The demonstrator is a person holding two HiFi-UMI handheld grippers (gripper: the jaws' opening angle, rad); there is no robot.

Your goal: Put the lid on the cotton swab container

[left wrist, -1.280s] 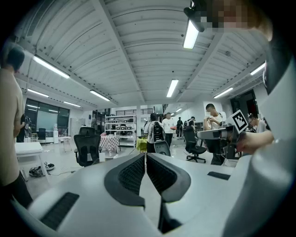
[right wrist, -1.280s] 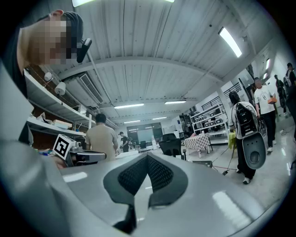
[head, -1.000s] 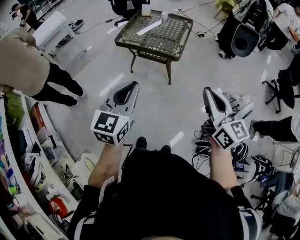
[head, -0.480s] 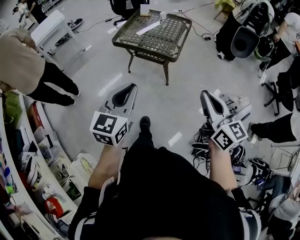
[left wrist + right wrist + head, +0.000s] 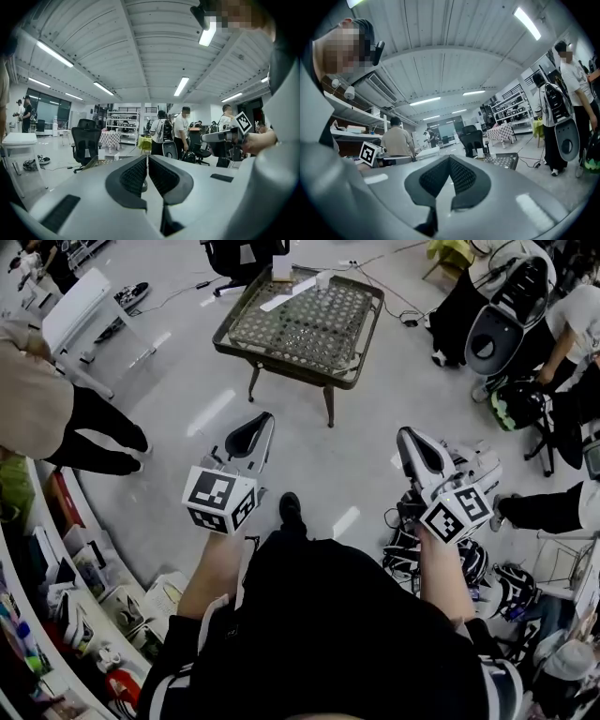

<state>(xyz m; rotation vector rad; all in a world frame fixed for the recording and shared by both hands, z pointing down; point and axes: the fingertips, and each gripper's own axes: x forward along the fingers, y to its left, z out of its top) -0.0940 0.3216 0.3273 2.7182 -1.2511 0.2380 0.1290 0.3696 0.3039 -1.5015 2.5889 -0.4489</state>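
A low wicker table [image 5: 283,368] stands ahead on the grey floor. Small white objects [image 5: 281,267] and a flat white strip [image 5: 287,295] lie on its far side; I cannot tell which is the cotton swab container or its lid. My left gripper [image 5: 265,417] is held in the air well short of the table, jaws shut and empty. My right gripper [image 5: 405,435] is level with it, jaws also shut with nothing between them. In the left gripper view the shut gripper [image 5: 147,157] points toward the table's edge [image 5: 92,163]. In the right gripper view the table [image 5: 502,161] lies beyond the gripper [image 5: 450,158].
A person in a beige top [image 5: 37,395] stands at the left by curved shelves [image 5: 66,592] full of goods. A white bench [image 5: 80,301] and an office chair [image 5: 244,251] are beyond. Seated people, bags [image 5: 497,329] and gear on the floor [image 5: 441,535] crowd the right.
The view has moved forward: the table sits a little nearer and lower in the picture, and the person at the left has slid toward the edge. Both grippers stay shut.
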